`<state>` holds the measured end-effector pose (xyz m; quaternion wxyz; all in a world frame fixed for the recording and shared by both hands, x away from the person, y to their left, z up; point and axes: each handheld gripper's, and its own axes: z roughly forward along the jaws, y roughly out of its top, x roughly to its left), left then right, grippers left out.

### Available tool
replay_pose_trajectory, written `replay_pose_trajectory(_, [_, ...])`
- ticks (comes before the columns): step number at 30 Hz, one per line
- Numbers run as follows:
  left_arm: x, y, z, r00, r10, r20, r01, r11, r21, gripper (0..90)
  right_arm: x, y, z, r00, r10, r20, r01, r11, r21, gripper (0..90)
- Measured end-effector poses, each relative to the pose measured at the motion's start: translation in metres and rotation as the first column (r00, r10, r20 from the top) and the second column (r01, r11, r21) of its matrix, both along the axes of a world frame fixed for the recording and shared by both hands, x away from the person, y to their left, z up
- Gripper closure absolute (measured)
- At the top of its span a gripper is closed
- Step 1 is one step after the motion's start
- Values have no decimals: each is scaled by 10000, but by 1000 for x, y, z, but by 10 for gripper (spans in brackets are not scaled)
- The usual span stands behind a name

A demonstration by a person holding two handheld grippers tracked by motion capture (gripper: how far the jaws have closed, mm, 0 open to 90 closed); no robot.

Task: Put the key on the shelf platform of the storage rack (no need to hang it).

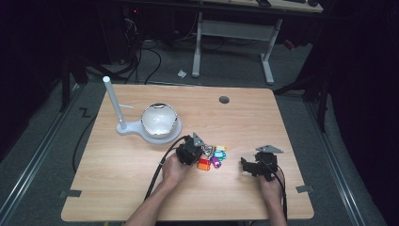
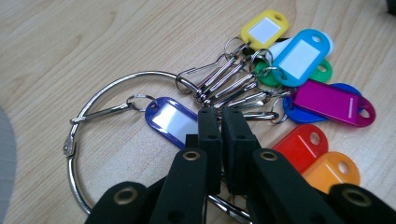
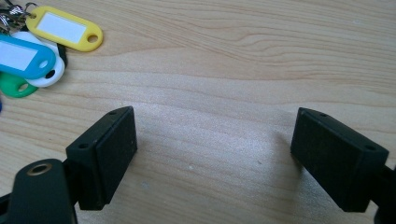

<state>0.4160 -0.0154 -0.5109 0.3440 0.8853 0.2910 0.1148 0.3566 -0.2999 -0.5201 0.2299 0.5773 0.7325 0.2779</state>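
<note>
I am looking at the key ring (image 2: 93, 100), a big metal loop lying flat on the table (image 1: 141, 188) near its middle, with a bunch of coloured tags clipped to it: a purple tag (image 2: 170, 122) sitting inside the loop, and a yellow tag (image 2: 264, 29), a light blue tag (image 2: 299, 56), a magenta tag (image 2: 332, 102), a red tag (image 2: 301, 148) and an orange tag (image 2: 331, 171) fanning out to one side. I am holding the left gripper (image 2: 220, 116) right over the ring, and its fingers (image 2: 209, 140) are standing nearly together, closing on the metal where the clips gather, just beside the purple tag; whether they are truly pinching the wire I cannot tell. From above, the left gripper (image 1: 192, 149) is touching the tag cluster. The right gripper (image 1: 251, 165) is resting well apart to the right, and its fingers (image 3: 109, 149) are standing wide open over bare wood, with the yellow and light blue tags near them. Farther back on the left, a white stand (image 1: 115, 106) and a shiny dome (image 1: 159, 120) are sitting.
</note>
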Motion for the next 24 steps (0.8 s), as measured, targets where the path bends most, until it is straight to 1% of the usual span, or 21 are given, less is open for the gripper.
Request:
replay_pose_trajectory(7, [-3,10,16,9998,36,182,-23,9975,-700,876,0,0,0,10000,1,0,-1,10000,0,145])
replay_pose_trajectory(8, [-3,10,16,9998,36,182,-23,9975,-700,875,0,0,0,10000,3,1,-3,10000,-4,145])
replay_pose_trajectory(9, [-4,12,18,9998,36,180,-22,9969,-784,875,0,0,0,10000,3,1,-3,10000,-4,145])
replay_pose_trajectory(11, [-6,16,25,9996,62,282,-35,9954,-958,876,0,0,0,10000,2,1,-2,10000,0,145])
replay_pose_trajectory(12, [-6,16,25,9996,62,282,-35,9954,-958,876,0,0,0,10000,2,1,-2,10000,0,145])
replay_pose_trajectory(13, [-6,18,28,9996,38,266,-12,9954,-963,876,0,0,0,10000,2,1,-2,10000,-2,145])
replay_pose_trajectory(15, [-6,21,34,9993,67,360,-30,9946,-1040,876,0,0,0,10000,3,1,-3,10000,-3,145])
replay_pose_trajectory(16, [-6,23,37,9992,83,384,-39,9936,-1126,875,0,0,0,10000,0,1,0,10000,-2,145])
replay_pose_trajectory(17, [-5,26,43,9990,118,424,-61,9910,-1334,875,0,0,0,10000,3,1,-3,10000,-1,145])
replay_pose_trajectory(18, [-5,26,43,9990,118,424,-61,9910,-1334,875,0,0,0,10000,3,1,-3,10000,-1,145])
replay_pose_trajectory(21, [-6,34,51,9989,253,406,-177,9840,-1775,875,0,0,0,10000,2,3,-2,10000,-2,145])
replay_pose_trajectory(24, [-6,38,54,9987,300,413,-217,9821,-1870,875,0,0,0,10000,3,2,-3,10000,-5,145])
